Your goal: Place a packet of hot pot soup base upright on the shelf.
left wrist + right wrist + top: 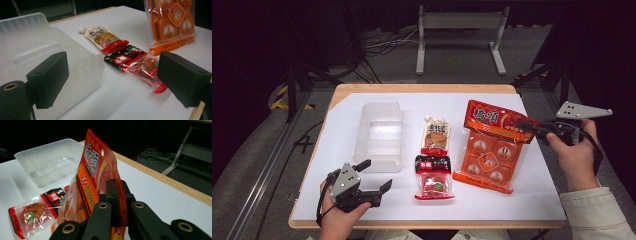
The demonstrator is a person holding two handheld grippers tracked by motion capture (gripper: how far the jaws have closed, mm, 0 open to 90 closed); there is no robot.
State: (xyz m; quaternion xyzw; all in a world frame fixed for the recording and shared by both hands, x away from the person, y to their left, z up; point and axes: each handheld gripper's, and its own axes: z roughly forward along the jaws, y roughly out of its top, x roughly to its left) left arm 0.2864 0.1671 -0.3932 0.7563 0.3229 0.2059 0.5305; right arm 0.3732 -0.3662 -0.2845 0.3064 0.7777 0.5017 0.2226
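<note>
My right gripper (524, 125) is shut on the top edge of a large orange snack bag (489, 150). The bag hangs tilted, its lower end on the white mat. In the right gripper view the jaws (116, 187) pinch the bag's red header (95, 170). My left gripper (376, 175) stands open near the front left, with nothing between its jaws. In the left gripper view the gripper (113, 75) faces the corner of a clear plastic tray (30, 32).
The clear tray (382, 110) sits left of centre. A spouted sauce pouch (435, 135) and a red-black snack packet (433, 177) lie mid-table, between tray and bag. The wooden table edge (422, 223) runs along the front. A white frame (459, 22) stands on the floor behind.
</note>
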